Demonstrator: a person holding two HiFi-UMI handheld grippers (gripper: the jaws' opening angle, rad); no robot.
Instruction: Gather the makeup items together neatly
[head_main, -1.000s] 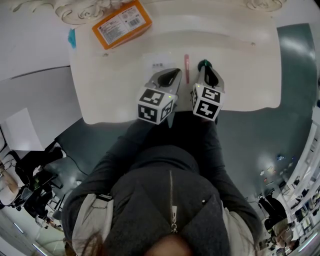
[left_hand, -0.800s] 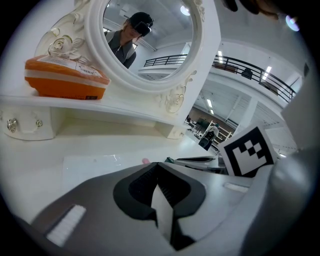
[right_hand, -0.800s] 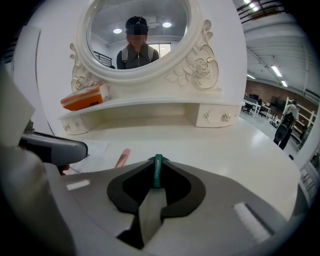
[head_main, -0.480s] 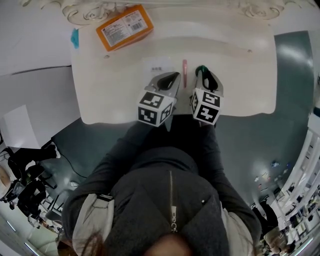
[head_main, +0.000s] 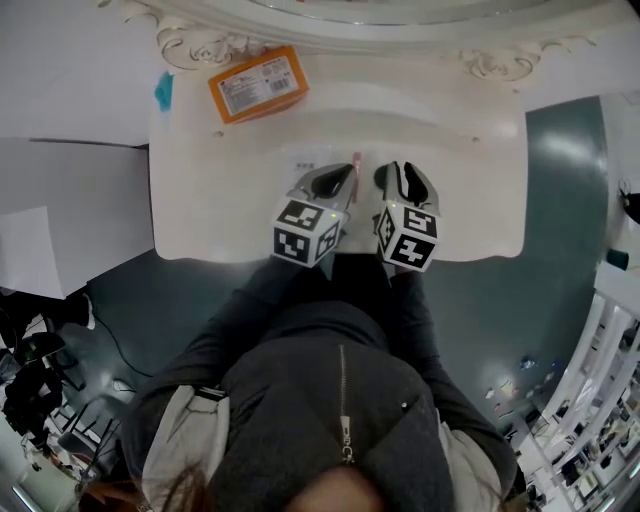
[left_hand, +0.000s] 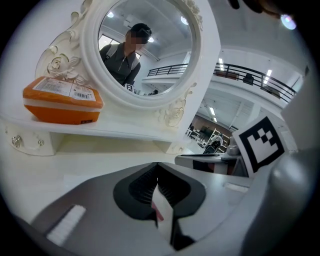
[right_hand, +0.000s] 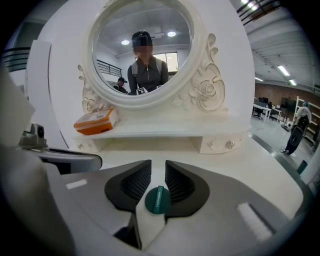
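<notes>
White-painted tabletop (head_main: 215, 205) is filling the middle of the head view, and we are looking steeply down on it. At its far side a round mirror (right_hand: 140, 45) in a carved white frame is standing above a raised shelf (right_hand: 165, 131). An orange packet (head_main: 258, 84) is lying towards the shelf's left end. Both tools are hanging side by side over the near part of the tabletop. We are reading the left tool (left_hand: 157, 167) as closed: its ribbed pads are meeting at the tips, with nothing pinched there that we can make out. The right tool (right_hand: 158, 167) is standing partly open, its jaws having just been opening, and a clear gap is showing between its pads. The pink stick (head_main: 356, 159) is lying on the tabletop between the two tools, just beside the left one's tip. The green cap (right_hand: 157, 199) is sitting at the rear of the right tool's gap, and the ribbed pads are not pressing on it.
</notes>
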